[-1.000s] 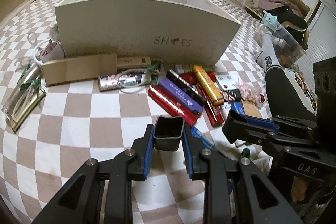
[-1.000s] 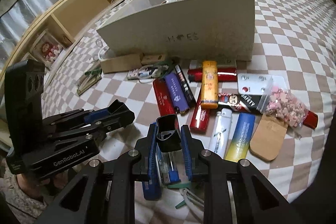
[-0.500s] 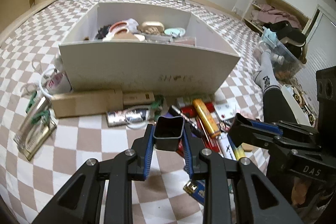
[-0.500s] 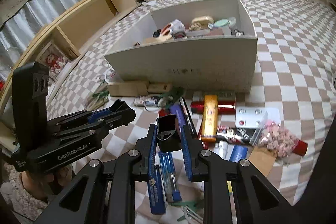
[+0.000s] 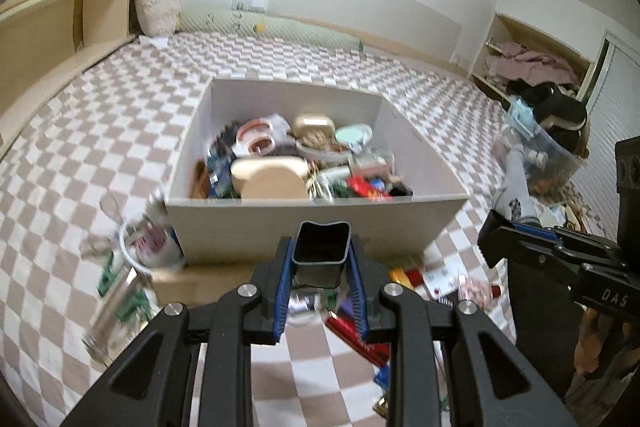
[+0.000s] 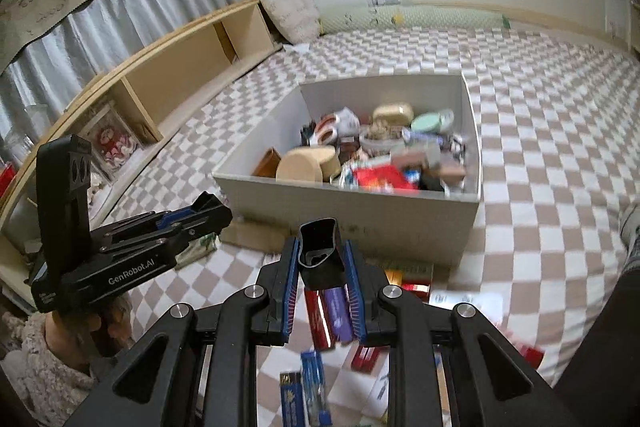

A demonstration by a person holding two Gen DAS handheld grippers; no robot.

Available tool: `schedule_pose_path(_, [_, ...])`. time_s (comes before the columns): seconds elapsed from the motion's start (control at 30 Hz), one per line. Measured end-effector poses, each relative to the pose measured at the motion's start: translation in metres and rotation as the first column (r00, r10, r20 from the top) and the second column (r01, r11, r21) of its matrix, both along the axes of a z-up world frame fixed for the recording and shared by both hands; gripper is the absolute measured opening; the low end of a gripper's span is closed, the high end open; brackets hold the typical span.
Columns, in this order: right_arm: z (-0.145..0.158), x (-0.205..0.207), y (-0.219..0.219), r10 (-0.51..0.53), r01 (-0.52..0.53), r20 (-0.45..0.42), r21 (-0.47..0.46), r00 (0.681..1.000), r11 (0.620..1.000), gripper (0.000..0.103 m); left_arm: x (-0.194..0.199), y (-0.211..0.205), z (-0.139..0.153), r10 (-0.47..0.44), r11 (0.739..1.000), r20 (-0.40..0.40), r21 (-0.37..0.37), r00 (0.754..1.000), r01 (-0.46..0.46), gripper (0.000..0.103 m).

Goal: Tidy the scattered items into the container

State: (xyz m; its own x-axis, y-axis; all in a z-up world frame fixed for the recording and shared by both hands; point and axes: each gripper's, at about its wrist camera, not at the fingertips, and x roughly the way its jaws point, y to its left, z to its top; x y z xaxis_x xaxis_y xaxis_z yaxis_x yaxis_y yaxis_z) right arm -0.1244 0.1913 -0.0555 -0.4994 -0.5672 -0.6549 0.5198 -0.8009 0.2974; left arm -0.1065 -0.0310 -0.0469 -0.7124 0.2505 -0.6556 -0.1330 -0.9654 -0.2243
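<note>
- Left wrist view: your left claw [image 5: 320,261] is clamped on a small black cup [image 5: 321,251], mouth up. The white container [image 5: 280,227] lies straight ahead, just beyond the cup, its near wall facing you.
- Right wrist view: your right claw [image 6: 320,265] is clamped on another black cup [image 6: 320,253], tilted. The container is ahead, slightly right; scattered packets [image 6: 336,315] lie on the bed below.

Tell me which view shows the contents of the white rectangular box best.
The left wrist view: it looks squarely into the white rectangular box, contents less blurred. The right wrist view shows the box obliquely, its near items smeared.
</note>
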Motion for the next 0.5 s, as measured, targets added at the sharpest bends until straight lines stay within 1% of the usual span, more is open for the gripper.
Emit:
schedule_pose_path(0.1, [0.01, -0.009, -0.001, 0.001, -0.002, -0.025, -0.011, 1.0, 1.0, 0.023, -0.008, -0.005, 0.008, 0.008, 1.0, -0.029, -0.007, 1.0, -0.009, 0.026])
schedule_pose_path(0.23, [0.015, -0.02, -0.003, 0.001, -0.002, -0.043, -0.015, 0.999, 1.0, 0.023, -0.02, -0.012, 0.013, 0.025, 1.0, -0.044, -0.008, 0.999, -0.025, 0.026])
schedule_pose_path(0.5, [0.017, -0.055, 0.001, -0.017, 0.016, -0.047, -0.019, 0.999, 1.0, 0.023, -0.05, -0.021, 0.017, 0.039, 0.999, -0.054, -0.026, 0.998, -0.04, 0.026])
